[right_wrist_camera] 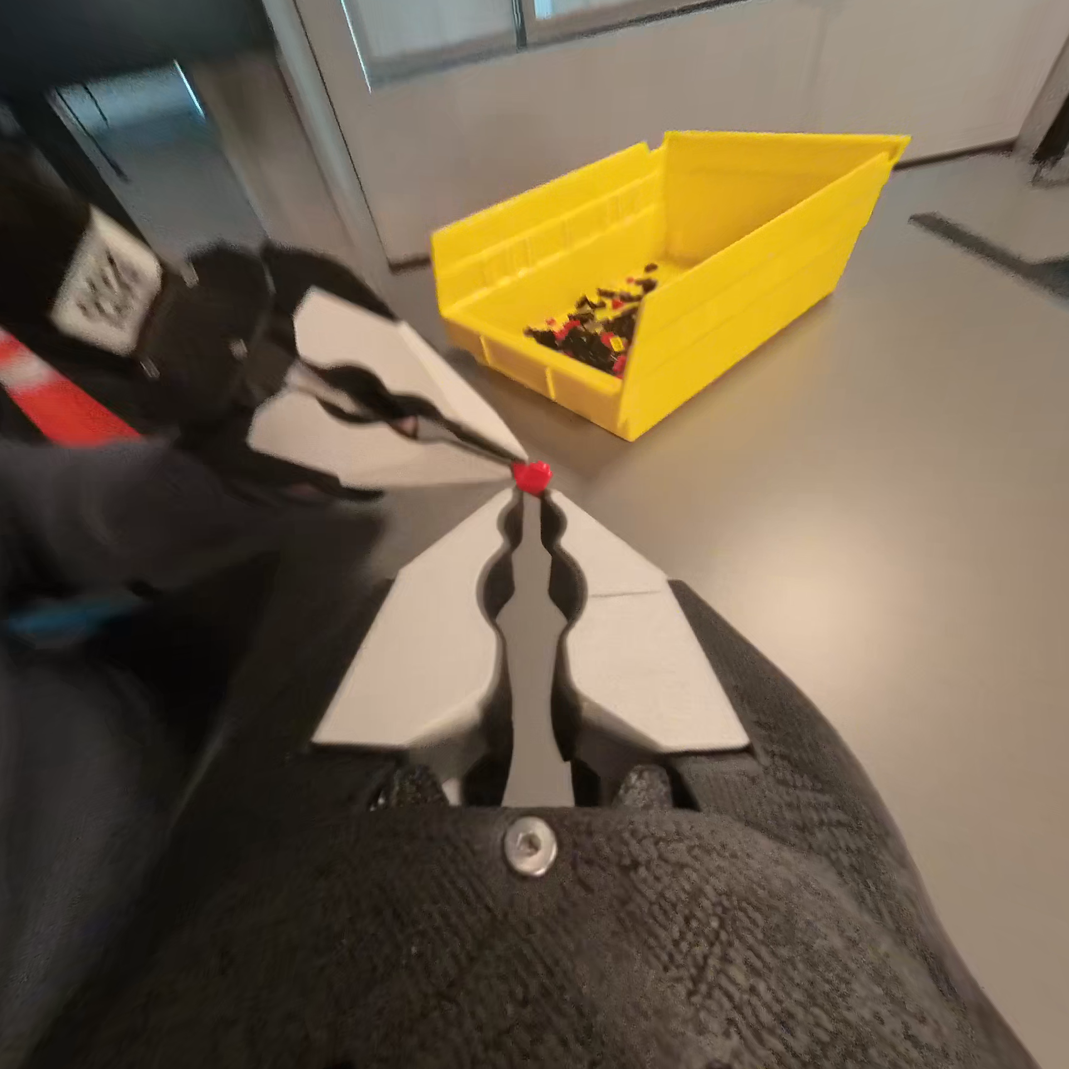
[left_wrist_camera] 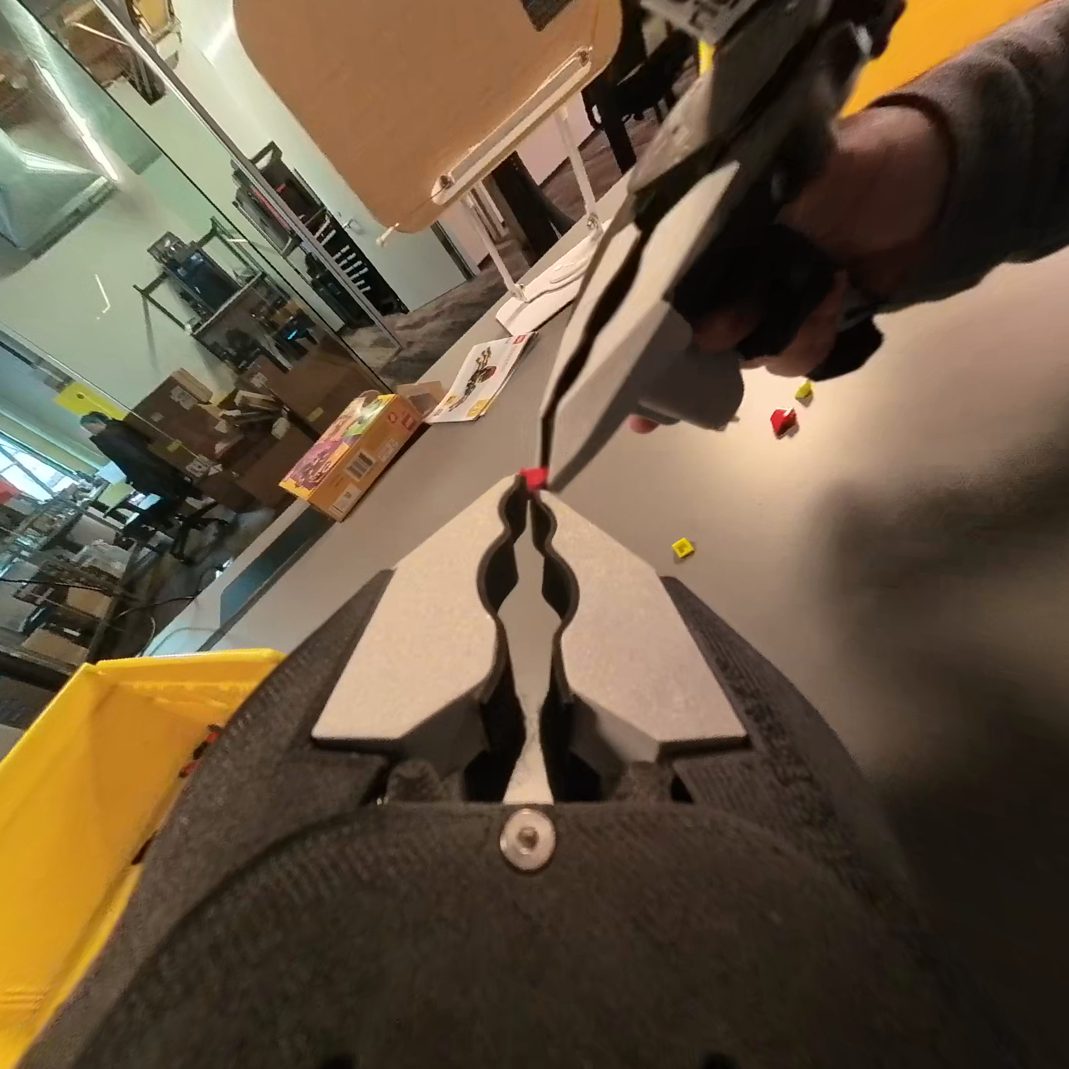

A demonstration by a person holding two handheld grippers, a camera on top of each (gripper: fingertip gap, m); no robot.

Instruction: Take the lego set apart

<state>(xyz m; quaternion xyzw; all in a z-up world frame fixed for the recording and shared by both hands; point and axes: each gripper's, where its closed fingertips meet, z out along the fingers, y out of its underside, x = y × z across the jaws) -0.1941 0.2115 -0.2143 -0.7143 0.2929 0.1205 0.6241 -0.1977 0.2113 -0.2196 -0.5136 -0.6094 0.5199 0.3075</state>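
Observation:
A small red lego piece (left_wrist_camera: 532, 475) is held above the grey table (left_wrist_camera: 752, 578), pinched between both grippers' tips. My left gripper (left_wrist_camera: 527, 490) is shut on its near side. My right gripper (left_wrist_camera: 547, 464) comes down from the upper right, held by a hand, and grips the piece from the far side. In the right wrist view the red piece (right_wrist_camera: 533, 478) sits at my right gripper's tips (right_wrist_camera: 531, 501). The left gripper (right_wrist_camera: 511, 459) meets the piece from the left, blurred.
A yellow bin (right_wrist_camera: 723, 358) with several small lego pieces stands on the table beyond the grippers; it also shows in the left wrist view (left_wrist_camera: 69, 810). Loose pieces lie on the table: yellow (left_wrist_camera: 682, 547), red (left_wrist_camera: 784, 420), yellow (left_wrist_camera: 804, 391). A lego box (left_wrist_camera: 353, 457) and booklet (left_wrist_camera: 486, 376) lie near the table edge. My left and right fingertips are right by each other.

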